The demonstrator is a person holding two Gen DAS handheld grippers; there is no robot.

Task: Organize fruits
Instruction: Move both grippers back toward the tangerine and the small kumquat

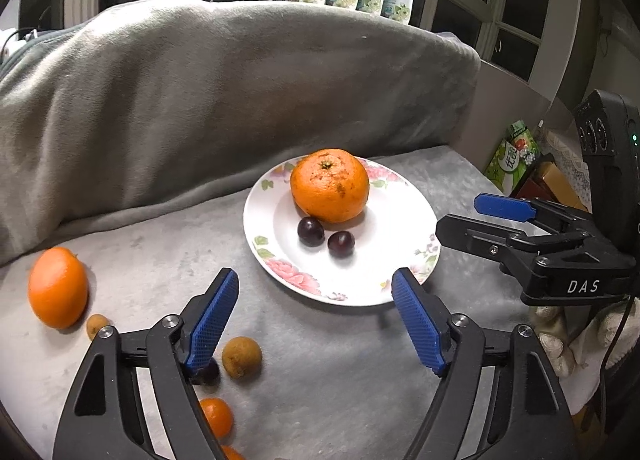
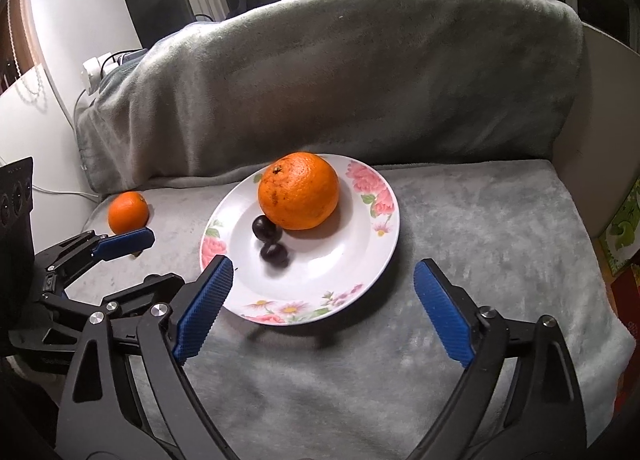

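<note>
Sorting status: floral plate [image 1: 400,284] holds one big orange [image 1: 330,184] and two dark cherries [image 1: 311,231], [image 1: 341,244]; more fruit loose on the grey blanket [image 1: 340,360].
Landmark: the plate, all places given from it.
Left gripper [image 1: 314,320]: jaws wide apart, nothing held, hovering just short of the plate's near rim.
Right gripper [image 2: 320,310]: jaws wide apart, empty, also at the near rim, right of the left one.
Loose orange [image 1: 57,287]: well left of plate, on blanket.
Longans: brown one [image 1: 241,356] near-left of plate; second [image 1: 96,325] beside the loose orange.
Small mandarin [image 1: 216,417]: near-left of plate, half hidden by left gripper frame.
Dark fruit [image 1: 208,372]: tucked behind left finger pad, likely a cherry, can't tell.
Handling, oranges: firm, heavyish, pebbly rind, grips ok; take across the widest middle, jaws need full spread.
Handling, longans: light, thin brittle shell, rolls; pinch gently at equator.
Handling, cherries: small, smooth, slippery, bruise easy; light squeeze at centre.
Risk: soft blanket gives under fruit, round pieces may roll off pads.
Progress guess: about a third on plate.
</note>
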